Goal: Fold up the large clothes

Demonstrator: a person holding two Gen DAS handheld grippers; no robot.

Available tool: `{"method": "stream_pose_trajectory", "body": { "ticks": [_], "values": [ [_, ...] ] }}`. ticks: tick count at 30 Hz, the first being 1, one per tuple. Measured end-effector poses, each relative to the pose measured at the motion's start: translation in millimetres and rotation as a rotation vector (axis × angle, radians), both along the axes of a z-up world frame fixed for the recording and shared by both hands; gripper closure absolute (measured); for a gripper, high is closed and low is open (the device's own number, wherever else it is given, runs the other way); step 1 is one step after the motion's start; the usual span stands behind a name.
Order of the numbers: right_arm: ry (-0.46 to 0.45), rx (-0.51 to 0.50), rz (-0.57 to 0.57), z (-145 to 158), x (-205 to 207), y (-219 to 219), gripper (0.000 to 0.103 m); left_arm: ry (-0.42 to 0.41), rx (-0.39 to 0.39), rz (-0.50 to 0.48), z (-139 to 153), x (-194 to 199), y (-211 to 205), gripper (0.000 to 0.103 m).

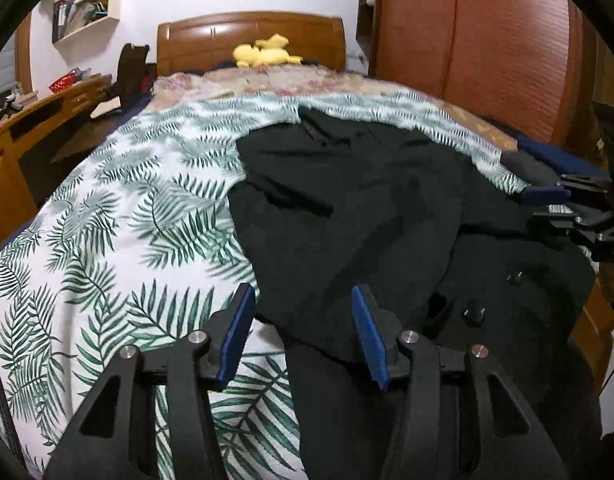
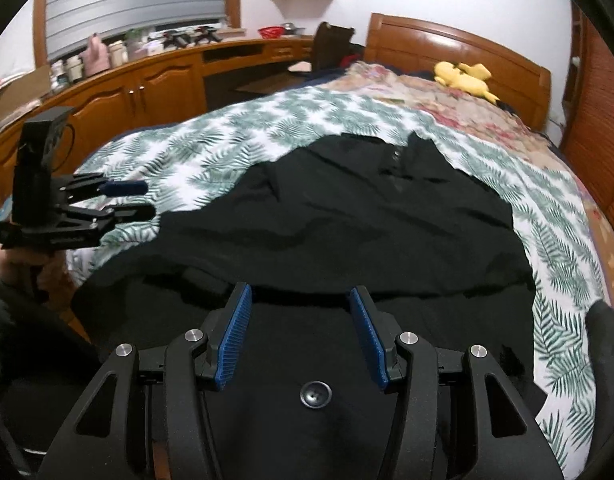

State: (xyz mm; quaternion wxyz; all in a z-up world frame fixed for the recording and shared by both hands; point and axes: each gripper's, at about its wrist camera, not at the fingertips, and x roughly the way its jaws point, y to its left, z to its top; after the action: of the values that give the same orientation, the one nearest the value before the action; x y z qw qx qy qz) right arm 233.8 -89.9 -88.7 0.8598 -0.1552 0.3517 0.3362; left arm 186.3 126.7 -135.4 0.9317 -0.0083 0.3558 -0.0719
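Your right gripper (image 2: 301, 330) and left gripper (image 1: 303, 330) both hover released over the black coat (image 2: 347, 220), which lies rumpled, unfolded on the leaf-print bedspread (image 1: 107, 220), so folding remains.

Coat (image 2: 347, 232) lies on bedspread (image 2: 211, 148) atop bed; plush toy (image 2: 463, 76) behind it, before headboard (image 2: 427, 40); worktop (image 2: 155, 68) left.

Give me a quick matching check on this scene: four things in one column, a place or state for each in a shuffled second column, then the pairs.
1 black garment
2 yellow plush toy
3 left gripper
4 black button

A by the headboard
B between the right gripper's fingers in its view
C spread on the leaf-print cover
D open, empty

1-C, 2-A, 3-D, 4-B
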Motion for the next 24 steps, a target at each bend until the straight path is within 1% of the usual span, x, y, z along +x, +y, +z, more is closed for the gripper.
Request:
{"method": "stream_pose_trajectory", "body": {
  "ticks": [1, 3, 8, 11, 12, 13, 14, 16, 19, 21, 22, 24],
  "values": [
    [0.006, 0.001, -0.004, -3.1, 1.0, -1.8, 0.051, 0.01, 0.009, 0.005, -3.1, 2.0, -0.8, 0.059],
    [0.017, 0.0, -0.01, -9.7, 2.1, -4.5, 0.051, 0.026, 0.01, 0.014, -8.1, 5.1, 0.0, 0.059],
    [0.028, -0.005, -0.021, -20.6, 0.7, -9.3, 0.051, 0.06, -0.011, 0.043, -17.4, 15.8, 8.4, 0.059],
    [0.019, -0.013, -0.036, -26.5, -1.0, -10.4, 0.051, 0.087, -0.043, 0.057, -23.8, 24.9, 15.9, 0.059],
    [0.028, -0.002, -0.041, -28.9, -1.3, -11.3, 0.051, 0.092, -0.054, 0.057, -25.4, 26.4, 17.9, 0.061],
    [0.043, 0.017, -0.045, -31.0, -1.3, -11.9, 0.051, 0.101, -0.075, 0.05, -27.0, 28.5, 19.1, 0.072],
    [0.048, 0.032, -0.045, -31.8, -1.4, -11.6, 0.051, 0.111, -0.095, 0.04, -28.3, 30.4, 19.3, 0.075],
    [0.03, 0.054, -0.039, -31.7, -5.1, -9.1, 0.051, 0.12, -0.091, 0.028, -29.0, 31.1, 16.8, 0.083],
    [0.033, 0.088, -0.032, -28.8, -8.0, -3.2, 0.051, 0.12, -0.065, 0.017, -26.3, 28.1, 11.7, 0.091],
    [0.032, 0.114, -0.03, -25.5, -10.6, -0.7, 0.051, 0.117, -0.056, 0.027, -24.1, 26.8, 9.9, 0.095],
    [0.031, 0.123, -0.027, -24.1, -12.0, -0.1, 0.051, 0.112, -0.05, 0.018, -22.7, 25.3, 7.3, 0.098],
    [0.021, 0.126, -0.029, -22.5, -14.8, 0.2, 0.051, 0.091, -0.036, 0.008, -17.2, 21.2, 3.9, 0.101]
  ]
}}
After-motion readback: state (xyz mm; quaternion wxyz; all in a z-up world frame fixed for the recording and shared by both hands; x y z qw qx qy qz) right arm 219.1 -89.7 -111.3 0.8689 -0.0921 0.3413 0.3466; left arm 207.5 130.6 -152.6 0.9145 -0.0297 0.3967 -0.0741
